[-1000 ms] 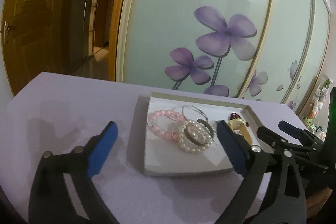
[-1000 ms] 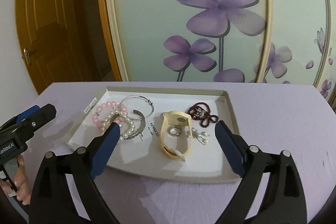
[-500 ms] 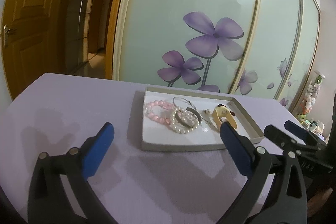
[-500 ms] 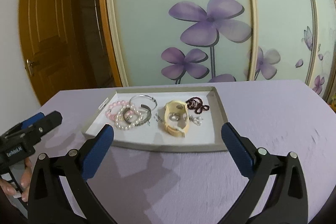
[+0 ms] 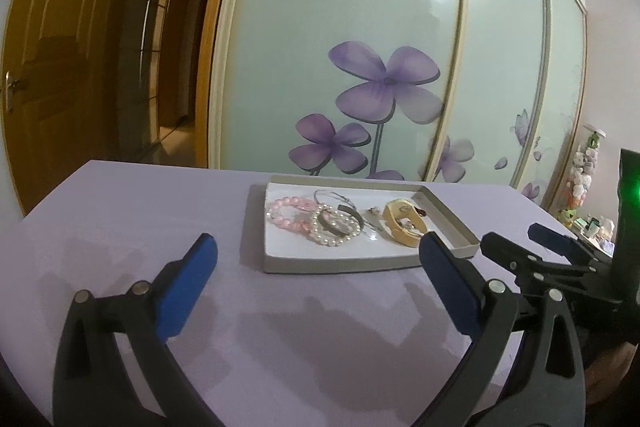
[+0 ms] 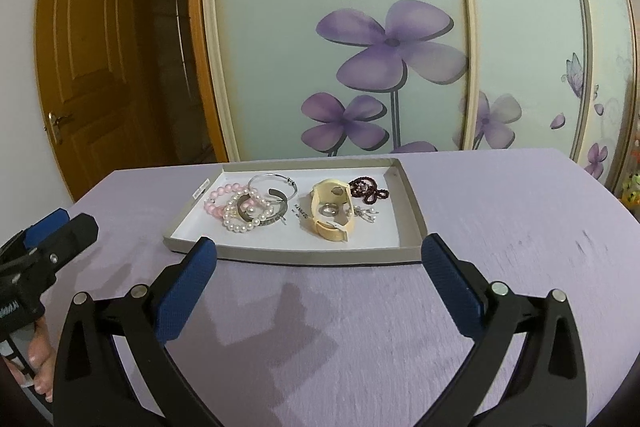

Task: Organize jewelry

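Observation:
A shallow grey tray (image 6: 412,211) (image 5: 452,223) lies on the lilac table and holds the jewelry. In it are a pink bead bracelet (image 6: 214,201) (image 5: 286,213), a pearl bracelet (image 6: 240,223) (image 5: 334,231), a silver hoop (image 6: 272,185), a cream band (image 6: 332,215) (image 5: 400,223) with a ring (image 6: 329,209) inside, and dark red beads (image 6: 366,189). My right gripper (image 6: 318,259) stands open and empty just short of the tray's near rim. My left gripper (image 5: 318,263) is open too, nearer than the tray and to its left.
A glass sliding door with purple flowers (image 6: 388,47) stands behind the table. A brown wooden door (image 6: 84,67) is at the left. Small toys (image 5: 580,179) sit at the far right. A hand's fingers (image 6: 40,367) hold the left tool.
Both grippers have drawn back from the tray, which now looks smaller and farther. The right jaws widened slightly. The jewelry has not moved.

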A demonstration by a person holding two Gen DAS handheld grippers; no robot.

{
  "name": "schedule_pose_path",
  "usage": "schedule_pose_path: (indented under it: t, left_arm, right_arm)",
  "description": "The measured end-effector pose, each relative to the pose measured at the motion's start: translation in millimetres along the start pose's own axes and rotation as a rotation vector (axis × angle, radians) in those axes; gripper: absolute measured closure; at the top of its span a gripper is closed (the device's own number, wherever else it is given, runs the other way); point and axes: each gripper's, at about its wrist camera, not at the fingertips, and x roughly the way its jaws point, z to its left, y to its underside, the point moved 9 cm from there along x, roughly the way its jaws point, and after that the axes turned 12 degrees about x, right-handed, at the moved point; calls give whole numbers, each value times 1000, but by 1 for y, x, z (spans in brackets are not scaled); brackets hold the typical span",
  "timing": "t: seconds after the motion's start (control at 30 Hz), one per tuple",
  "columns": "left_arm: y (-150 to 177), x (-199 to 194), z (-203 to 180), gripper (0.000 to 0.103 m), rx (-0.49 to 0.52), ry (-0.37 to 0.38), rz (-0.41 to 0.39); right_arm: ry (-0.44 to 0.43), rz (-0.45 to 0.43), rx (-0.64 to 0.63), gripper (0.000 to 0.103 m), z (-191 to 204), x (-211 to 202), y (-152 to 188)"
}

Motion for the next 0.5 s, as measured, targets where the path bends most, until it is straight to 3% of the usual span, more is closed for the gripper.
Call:
schedule_pose_path:
  t: [0.5]
  left_arm:
    - [2, -1, -8, 2, -13, 20, -4]
  right_arm:
    - [-23, -16, 15, 1, -3, -16, 0]
